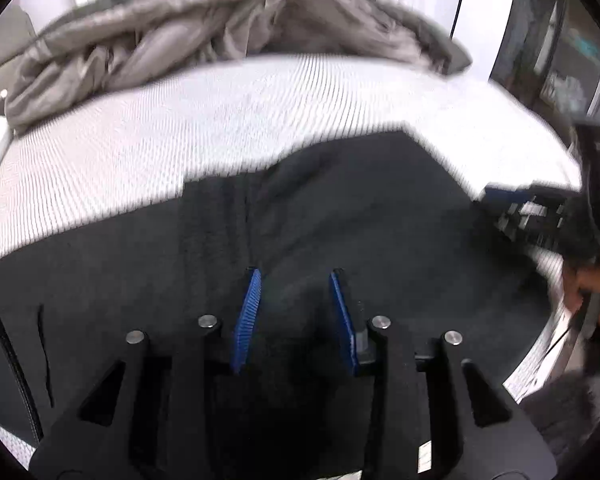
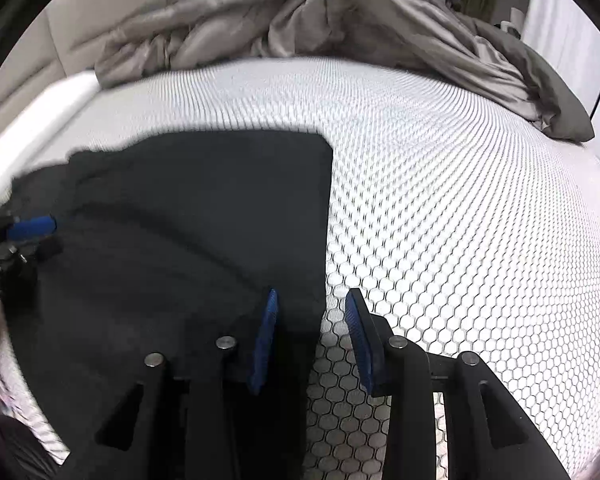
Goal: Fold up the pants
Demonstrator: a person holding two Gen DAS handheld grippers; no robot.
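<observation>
Left gripper (image 1: pixel 296 276): jaws narrowly parted, nothing pinched, over the dark pants (image 1: pixel 340 216). Right gripper (image 2: pixel 312 300): jaws narrowly parted, empty, straddling the pants' right edge. Pants: folded flat on the honeycomb-patterned mattress (image 2: pixel 460 184), near its front edge. Grey duvet (image 2: pixel 340 20): bunched along the far edge.

Honeycomb mattress (image 2: pixel 440 184), grey duvet (image 2: pixel 320 20) (rumpled)
</observation>
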